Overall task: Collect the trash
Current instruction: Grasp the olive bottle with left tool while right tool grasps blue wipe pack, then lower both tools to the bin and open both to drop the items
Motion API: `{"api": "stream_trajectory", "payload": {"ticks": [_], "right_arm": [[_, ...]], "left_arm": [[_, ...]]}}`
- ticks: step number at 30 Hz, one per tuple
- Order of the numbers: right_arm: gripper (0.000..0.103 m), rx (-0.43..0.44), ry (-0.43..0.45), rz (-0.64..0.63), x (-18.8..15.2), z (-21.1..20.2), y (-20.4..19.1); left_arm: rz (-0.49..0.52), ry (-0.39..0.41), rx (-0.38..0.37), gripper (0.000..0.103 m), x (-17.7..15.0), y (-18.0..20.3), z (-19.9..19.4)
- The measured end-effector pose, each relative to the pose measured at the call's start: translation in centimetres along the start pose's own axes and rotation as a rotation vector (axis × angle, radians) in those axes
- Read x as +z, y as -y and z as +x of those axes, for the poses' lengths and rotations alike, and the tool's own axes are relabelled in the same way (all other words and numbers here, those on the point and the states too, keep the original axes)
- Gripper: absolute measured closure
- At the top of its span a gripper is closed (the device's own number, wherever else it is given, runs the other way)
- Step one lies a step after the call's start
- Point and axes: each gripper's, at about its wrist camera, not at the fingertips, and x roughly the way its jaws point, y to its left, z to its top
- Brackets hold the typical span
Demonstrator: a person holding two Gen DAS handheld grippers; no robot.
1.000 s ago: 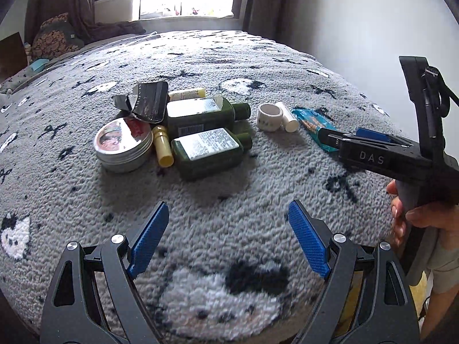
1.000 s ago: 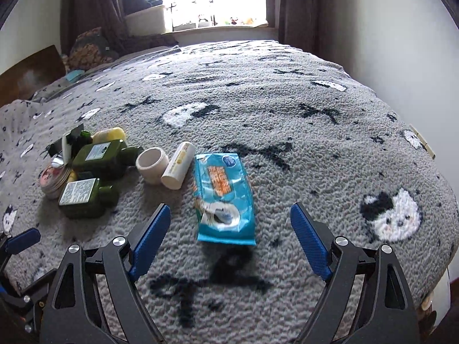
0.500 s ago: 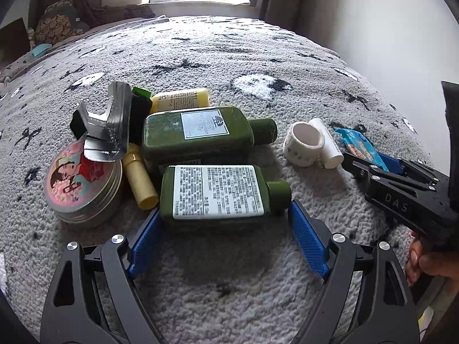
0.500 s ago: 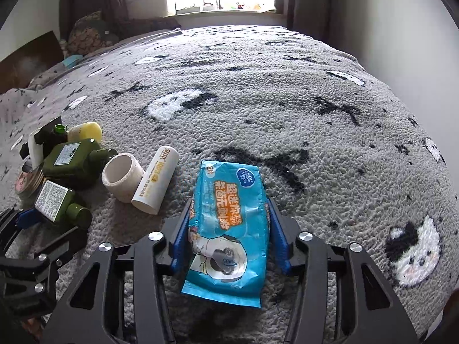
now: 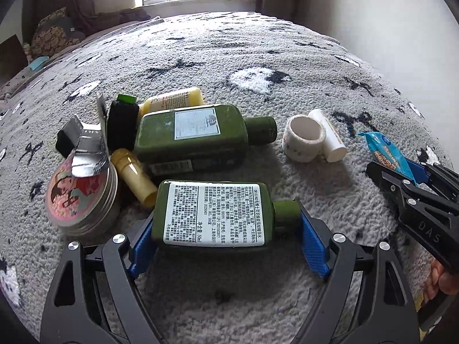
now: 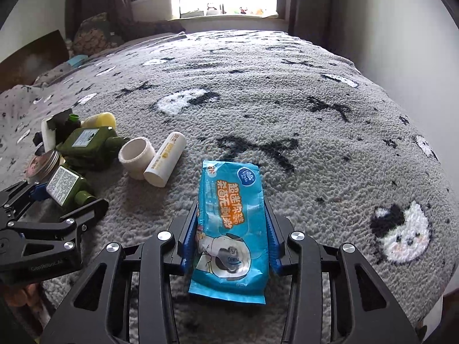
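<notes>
Since the earlier frames both grippers have advanced onto their targets: the left gripper [image 5: 226, 229] now brackets the nearer green bottle [image 5: 213, 213], and the right gripper [image 6: 232, 239] has narrowed onto the blue wipes packet [image 6: 231, 226]. In the left wrist view the bottle lies on its side at lower centre, white label upward, cap toward the right; the left blue pad meets its base and the right pad sits against its cap, jaws wide, though whether they press cannot be told. In the right wrist view the packet lies lengthwise at lower centre, both pads against its long edges, its far end projecting beyond the fingertips. A second green bottle [image 5: 198, 134], yellow tube [image 5: 134, 177], round tin [image 5: 81, 197], foil scrap [image 5: 86, 154], tape roll [image 5: 304, 139] and white tube [image 5: 330, 134] occupy the left and centre of the grey patterned blanket [image 5: 258, 57].
</notes>
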Motion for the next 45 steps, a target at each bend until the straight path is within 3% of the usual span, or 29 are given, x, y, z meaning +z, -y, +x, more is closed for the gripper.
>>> {"api": "stream_trajectory", "payload": {"ticks": [15, 24, 29, 34, 41, 45], "right_arm": [[0.063, 0.117, 0.072, -0.057, -6.6, -7.4, -3.8], [0.063, 0.214, 0.082, -0.128, -11.7, -12.0, -7.8], [0.063, 0.233, 0.013, -0.156, -15.4, -12.3, -9.4], [0.063, 0.265, -0.119, -0.139, -19.4, -10.4, -10.1], [0.063, 0.295, -0.280, -0.127, -23.6, -7.3, -11.4], [0.063, 0.316, -0.362, -0.096, -25.3, -5.4, -11.7]], "left_arm": [[-0.011, 0.130, -0.100, 0.023, -10.6, -3.8, -10.5], [-0.053, 0.132, -0.160, 0.023, -17.4, -6.2, -15.3], [-0.072, 0.069, -0.196, 0.023, -21.3, -6.5, -15.5], [-0.097, -0.038, -0.206, 0.023, -25.3, -6.2, -13.5], [-0.094, -0.211, -0.162, 0.023, -29.9, -4.4, -9.3], [-0.064, -0.291, -0.098, 0.023, -31.5, -3.4, -7.0]]}}
